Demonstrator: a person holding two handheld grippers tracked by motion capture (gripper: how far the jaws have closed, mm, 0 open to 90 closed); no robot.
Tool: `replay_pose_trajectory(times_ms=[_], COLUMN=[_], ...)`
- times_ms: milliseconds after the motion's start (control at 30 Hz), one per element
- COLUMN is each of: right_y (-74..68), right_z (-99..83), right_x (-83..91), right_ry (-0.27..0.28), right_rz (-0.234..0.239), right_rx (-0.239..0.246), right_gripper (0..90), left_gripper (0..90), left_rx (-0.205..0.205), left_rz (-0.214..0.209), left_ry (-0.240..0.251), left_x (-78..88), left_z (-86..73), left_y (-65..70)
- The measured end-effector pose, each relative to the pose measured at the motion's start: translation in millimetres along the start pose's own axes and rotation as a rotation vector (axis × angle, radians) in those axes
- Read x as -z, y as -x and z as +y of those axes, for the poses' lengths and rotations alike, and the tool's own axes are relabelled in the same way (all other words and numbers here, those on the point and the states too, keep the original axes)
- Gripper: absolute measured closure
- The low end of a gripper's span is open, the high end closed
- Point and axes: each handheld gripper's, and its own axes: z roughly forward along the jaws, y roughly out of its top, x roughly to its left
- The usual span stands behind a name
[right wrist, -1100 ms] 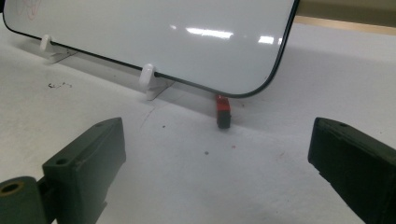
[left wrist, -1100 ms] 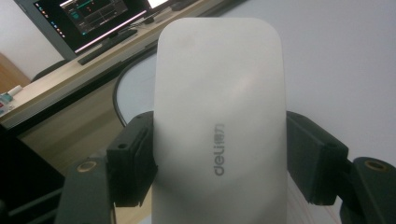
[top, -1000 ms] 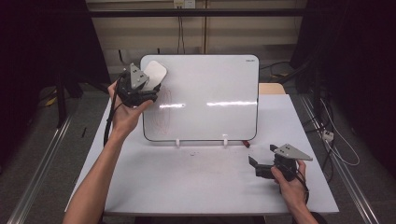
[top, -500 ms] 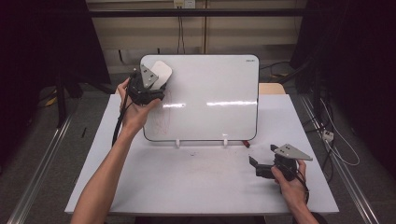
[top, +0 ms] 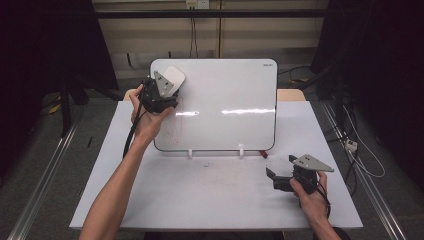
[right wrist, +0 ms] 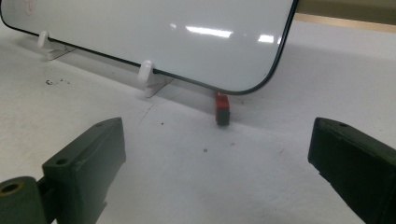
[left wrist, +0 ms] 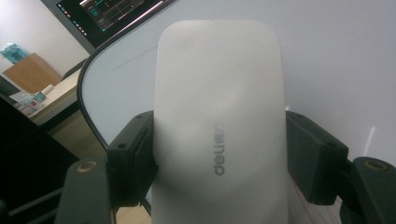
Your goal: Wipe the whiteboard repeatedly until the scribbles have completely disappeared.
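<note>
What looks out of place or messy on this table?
A small red-and-black piece lies on the table beneath the whiteboard's lower right corner. Dark specks dot the tabletop near the board's white feet. Nothing else stands out.

A flat white rectangular counter (top: 200, 200) stands on a grey floor (top: 40, 165) crossed by metal rails (top: 42, 180). Behind it runs a beige panelled wall (top: 225, 37), with dark curtains (top: 45, 45) at both sides. Thin cables (top: 362, 160) trail across the floor at right.
</note>
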Motion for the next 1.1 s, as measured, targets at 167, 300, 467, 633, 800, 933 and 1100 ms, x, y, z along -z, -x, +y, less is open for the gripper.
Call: replay_pose_trajectory(times_ms=[167,300,467,633,800,933,1100], right_y=[-0.6,-0.4,-0.6,-2.3,-2.2,-1.8,-1.6], right_z=[0.3,-0.1,-0.1,0.8,0.9,0.9,0.6], right_x=[1.2,0.5,0.3,-1.5,-1.2,-0.4,-0.4], right_ry=[0.005,0.005,0.0,-0.001,-0.003,0.002,-0.001], right_rz=[0.0,0.0,0.001,0.004,0.004,0.007,0.01], right_rx=[-0.001,0.008,0.007,0.011,0.009,0.011,0.008], right_gripper=[4.0,4.0,4.0,4.1,4.1,4.1,4.1], left_gripper=[31.2,31.2,31.2,31.2,31.1,31.2,31.2], left_rx=[-0.017,-0.008,-0.015,-0.027,-0.041,-0.041,-0.022], left_rz=[0.008,0.011,0.015,-0.007,-0.009,-0.026,-0.015], left_ry=[0.006,0.015,0.018,0.004,0.004,0.004,0.006], left_x=[1.1,1.6,3.3,5.3,5.9,6.0,3.1], left_z=[-3.4,-8.6,-12.1,-14.4,-15.0,-14.6,-8.1], left_y=[5.1,11.4,18.9,42.6,53.7,49.9,38.1])
